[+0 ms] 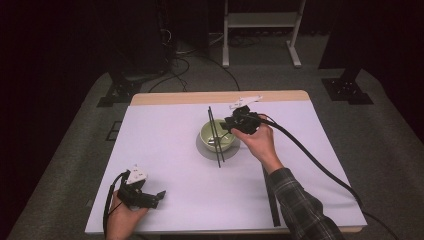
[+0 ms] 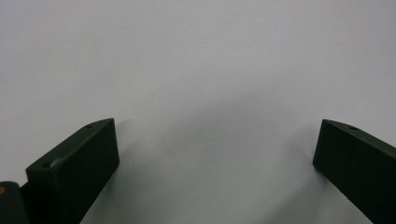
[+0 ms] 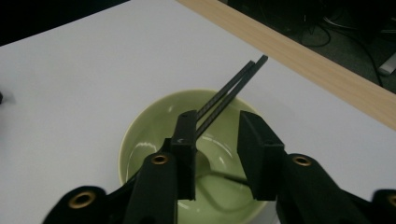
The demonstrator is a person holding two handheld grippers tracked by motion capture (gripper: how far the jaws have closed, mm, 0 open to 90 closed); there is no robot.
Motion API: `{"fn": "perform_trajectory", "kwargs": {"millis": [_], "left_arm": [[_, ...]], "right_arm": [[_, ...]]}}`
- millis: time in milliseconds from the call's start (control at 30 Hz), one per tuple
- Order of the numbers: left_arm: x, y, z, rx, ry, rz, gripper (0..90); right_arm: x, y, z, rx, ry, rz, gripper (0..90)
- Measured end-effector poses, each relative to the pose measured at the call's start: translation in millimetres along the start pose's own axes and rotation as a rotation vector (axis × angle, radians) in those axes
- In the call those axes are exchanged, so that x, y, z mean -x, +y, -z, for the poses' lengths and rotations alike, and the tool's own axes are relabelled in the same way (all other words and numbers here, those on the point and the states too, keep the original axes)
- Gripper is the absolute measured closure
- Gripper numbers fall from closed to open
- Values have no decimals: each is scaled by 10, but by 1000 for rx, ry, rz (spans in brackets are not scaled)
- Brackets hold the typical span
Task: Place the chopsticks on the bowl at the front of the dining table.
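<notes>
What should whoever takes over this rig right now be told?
Left tool: open, holding nothing, resting low at the near left of the table.
Right tool: above the bowl, jaws narrowed but apart, nothing between them.
Things: the green bowl sits on a grey plate mid-table. Two black chopsticks lie across its rim, beside the left jaw. What looks like a spoon lies inside.
Done: the right tool is in place over the bowl.
Left: nothing is gripped yet. Probably take the chopsticks or the spoon next.
</notes>
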State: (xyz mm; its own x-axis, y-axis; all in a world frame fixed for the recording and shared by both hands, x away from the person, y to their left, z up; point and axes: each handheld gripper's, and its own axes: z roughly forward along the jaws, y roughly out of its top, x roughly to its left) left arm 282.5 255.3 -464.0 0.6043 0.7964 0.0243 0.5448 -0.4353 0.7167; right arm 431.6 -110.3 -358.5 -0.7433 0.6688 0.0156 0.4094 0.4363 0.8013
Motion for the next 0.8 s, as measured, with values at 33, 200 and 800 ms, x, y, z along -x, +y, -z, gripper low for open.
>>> {"fn": "perform_trajectory", "kwargs": {"millis": [33,200,800], "left_arm": [[0,0,0,-1,0,0,0],[0,0,0,0,0,1,0],[1,0,1,-3,-2,3,0]], "right_arm": [[-1,-30,32,-1,10,-3,753],[-40,-190,180,-8,54,-2,898],[-333,-677,169,-54,180,36,898]]}}
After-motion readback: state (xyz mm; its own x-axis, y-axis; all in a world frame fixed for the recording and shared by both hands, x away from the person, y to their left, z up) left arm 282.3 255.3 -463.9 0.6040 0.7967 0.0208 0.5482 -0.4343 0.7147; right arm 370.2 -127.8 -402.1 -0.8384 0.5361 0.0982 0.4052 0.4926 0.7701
